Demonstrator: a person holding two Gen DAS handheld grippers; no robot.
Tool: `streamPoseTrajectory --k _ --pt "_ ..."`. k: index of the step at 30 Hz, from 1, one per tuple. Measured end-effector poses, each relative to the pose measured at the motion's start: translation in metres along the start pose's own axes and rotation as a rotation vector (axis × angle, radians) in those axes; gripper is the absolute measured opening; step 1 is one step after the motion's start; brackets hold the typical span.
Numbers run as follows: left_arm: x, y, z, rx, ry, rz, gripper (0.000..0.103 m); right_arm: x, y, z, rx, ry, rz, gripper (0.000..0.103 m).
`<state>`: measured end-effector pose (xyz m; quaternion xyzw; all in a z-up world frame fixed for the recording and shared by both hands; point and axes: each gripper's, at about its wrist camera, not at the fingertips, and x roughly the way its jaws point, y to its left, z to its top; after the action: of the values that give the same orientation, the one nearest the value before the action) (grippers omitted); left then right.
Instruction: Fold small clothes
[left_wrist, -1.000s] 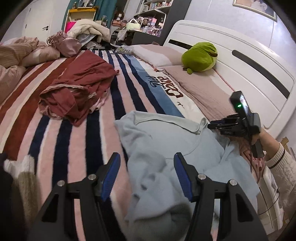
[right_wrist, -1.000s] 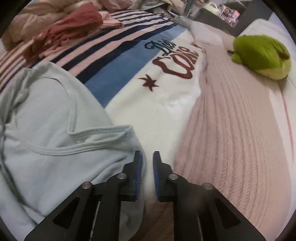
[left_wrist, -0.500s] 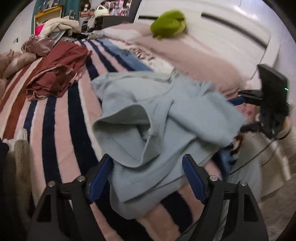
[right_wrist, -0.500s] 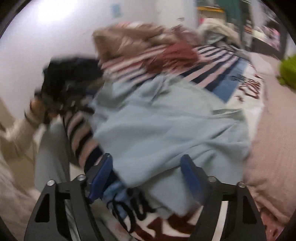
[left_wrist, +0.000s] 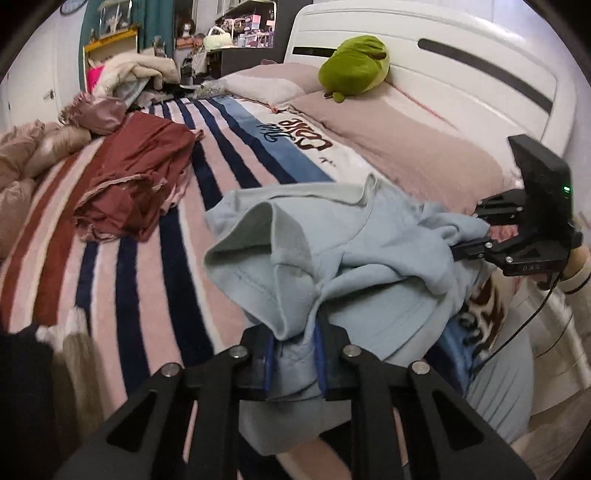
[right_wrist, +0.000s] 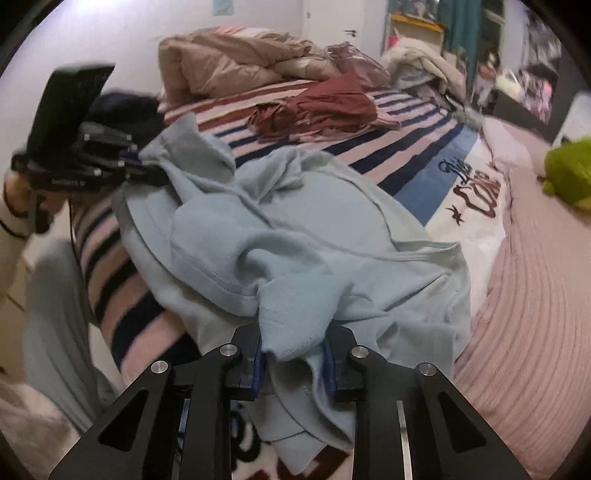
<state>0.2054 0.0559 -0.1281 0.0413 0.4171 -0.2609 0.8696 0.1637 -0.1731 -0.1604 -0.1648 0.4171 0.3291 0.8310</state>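
A light blue sweatshirt (left_wrist: 354, 258) lies crumpled at the near edge of the striped bed. My left gripper (left_wrist: 293, 360) is shut on a bunched fold of it. My right gripper (right_wrist: 293, 360) is shut on another bunch of the same sweatshirt (right_wrist: 288, 236). In the left wrist view the right gripper (left_wrist: 476, 232) shows at the right edge of the cloth. In the right wrist view the left gripper (right_wrist: 142, 168) shows at the left, its fingers pinching the cloth. The garment stretches between the two grippers.
A dark red garment (left_wrist: 133, 184) lies crumpled on the striped blanket (left_wrist: 140, 280) further back. A green plush toy (left_wrist: 354, 64) sits on pink pillows (left_wrist: 399, 151) by the white headboard (left_wrist: 461, 70). Beige bedding (right_wrist: 229, 62) is piled at the far side.
Both grippers went from open beside the sweatshirt to shut on bunches of it. The cloth is now gathered and lifted at both ends.
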Motion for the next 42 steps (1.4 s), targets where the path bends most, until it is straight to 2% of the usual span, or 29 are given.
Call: streamPoseTrajectory --k 1,3,5,9,11,14,15,17,19,20,21,23,24,25,26,27,28,30,31,32,33,34,35,37,40,41,42 --pt "0.001 0.003 0.004 -0.001 0.011 -0.042 0.016 0.000 -0.010 0.005 0.033 0.006 0.027 0.019" --pt "0.006 0.009 0.013 0.000 0.018 -0.061 0.016 0.001 -0.025 0.011 0.062 0.006 0.027 0.018" --pt "0.011 0.015 0.022 -0.002 0.019 -0.031 0.016 0.002 -0.039 0.015 0.082 0.018 -0.020 0.012" --pt "0.032 0.025 0.048 -0.039 0.002 -0.005 0.016 0.015 -0.061 0.029 0.133 0.044 -0.033 0.009" --pt "0.047 0.035 0.062 -0.064 -0.008 0.043 0.021 0.026 -0.076 0.040 0.161 0.054 -0.049 0.009" --pt "0.081 0.056 0.080 -0.113 -0.008 0.129 0.021 0.047 -0.103 0.054 0.187 0.065 -0.123 0.009" --pt "0.096 0.066 0.087 -0.150 -0.007 0.172 0.023 0.058 -0.119 0.060 0.221 0.074 -0.181 0.009" --pt "0.114 0.085 0.093 -0.226 -0.008 0.224 0.053 0.071 -0.143 0.064 0.261 0.080 -0.291 0.022" --pt "0.112 0.095 0.094 -0.256 -0.026 0.244 0.055 0.071 -0.157 0.063 0.280 0.084 -0.423 0.023" --pt "0.105 0.096 0.093 -0.257 -0.043 0.235 0.057 0.065 -0.159 0.061 0.287 0.067 -0.426 0.024" --pt "0.101 0.095 0.092 -0.253 -0.056 0.225 0.060 0.057 -0.160 0.059 0.298 0.044 -0.405 0.024" --pt "0.083 0.089 0.086 -0.238 -0.084 0.175 0.072 0.031 -0.154 0.050 0.349 -0.016 -0.256 0.031" --pt "0.076 0.085 0.082 -0.225 -0.080 0.135 0.074 0.025 -0.150 0.046 0.363 -0.026 -0.202 0.044" --pt "0.070 0.079 0.077 -0.204 -0.071 0.087 0.078 0.018 -0.140 0.039 0.375 -0.025 -0.112 0.060" --pt "0.065 0.072 0.070 -0.165 -0.053 0.028 0.084 0.018 -0.131 0.035 0.365 0.000 -0.062 0.065" --pt "0.066 0.066 0.068 -0.142 -0.040 0.004 0.085 0.021 -0.123 0.031 0.348 0.024 -0.036 0.066" --pt "0.067 0.059 0.062 -0.106 -0.018 -0.010 0.086 0.028 -0.110 0.024 0.321 0.074 -0.032 0.065" --pt "0.079 0.054 0.056 -0.085 0.031 0.033 0.086 0.044 -0.097 0.014 0.298 0.138 -0.115 0.062" --pt "0.087 0.056 0.054 -0.102 0.058 0.065 0.085 0.050 -0.098 0.011 0.304 0.151 -0.145 0.049" --pt "0.093 0.059 0.052 -0.125 0.067 0.085 0.073 0.053 -0.100 0.009 0.322 0.151 -0.156 0.038" --pt "0.098 0.062 0.051 -0.150 0.063 0.091 0.059 0.054 -0.105 0.007 0.363 0.127 -0.153 0.012" --pt "0.103 0.064 0.052 -0.164 0.067 0.067 0.036 0.052 -0.111 0.007 0.403 0.084 -0.122 0.004" --pt "0.104 0.064 0.052 -0.166 0.063 0.061 0.025 0.050 -0.113 0.008 0.403 0.067 -0.128 0.004" --pt "0.100 0.062 0.054 -0.150 0.040 0.082 0.014 0.044 -0.114 0.012 0.387 0.051 -0.176 0.002" --pt "0.091 0.064 0.056 -0.159 0.010 0.071 0.016 0.029 -0.124 0.009 0.444 0.052 -0.199 0.002" --pt "0.091 0.066 0.056 -0.167 0.006 0.075 0.028 0.028 -0.129 0.007 0.459 0.064 -0.201 0.005" --pt "0.092 0.070 0.055 -0.179 0.004 0.079 0.036 0.026 -0.133 0.001 0.481 0.082 -0.181 0.020"
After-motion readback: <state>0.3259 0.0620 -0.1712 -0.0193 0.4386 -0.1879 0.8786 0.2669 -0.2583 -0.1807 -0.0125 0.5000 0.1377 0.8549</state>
